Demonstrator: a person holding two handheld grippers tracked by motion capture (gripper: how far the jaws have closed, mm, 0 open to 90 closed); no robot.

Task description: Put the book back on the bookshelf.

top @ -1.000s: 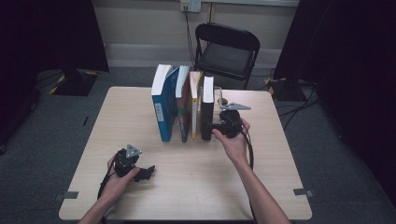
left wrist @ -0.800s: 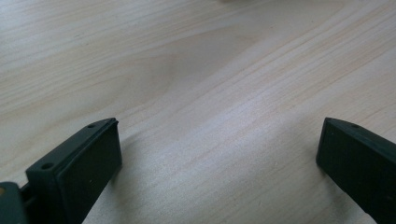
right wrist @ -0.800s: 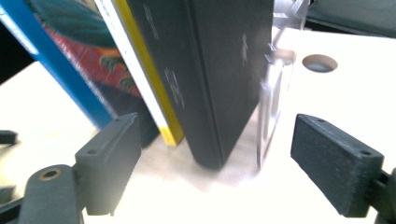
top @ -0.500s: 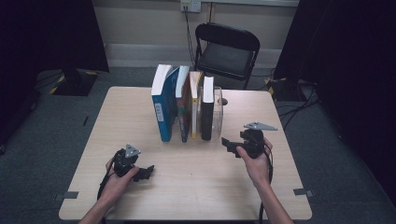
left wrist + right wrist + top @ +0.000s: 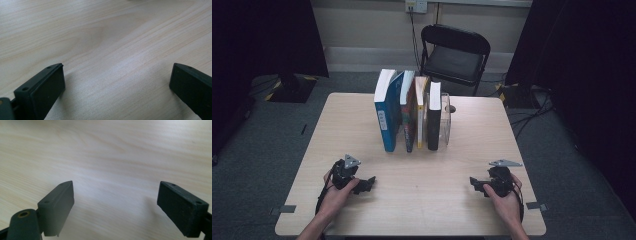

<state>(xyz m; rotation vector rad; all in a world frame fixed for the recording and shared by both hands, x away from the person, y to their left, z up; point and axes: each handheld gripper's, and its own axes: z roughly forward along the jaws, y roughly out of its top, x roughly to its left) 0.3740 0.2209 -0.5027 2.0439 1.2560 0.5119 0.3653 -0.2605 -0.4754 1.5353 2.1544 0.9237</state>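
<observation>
Left gripper (image 5: 368,184): jaws spread wide, empty, resting low over the pale wooden table (image 5: 352,125) near its front left edge. Right gripper (image 5: 475,184): jaws spread wide, empty, low over the table near the front right edge. In both gripper views, bare wood lies between the jaws. The row of upright books (image 5: 409,112) stands at table centre-rear, well apart from both grippers, spines facing the person, long axes vertical, against a clear plastic bookend (image 5: 445,120).

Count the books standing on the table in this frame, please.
4, upright in a row at the middle of the table: a blue book at the left, then a dark blue book, a cream book, and a black book against a clear bookend. None looks hidden.
</observation>
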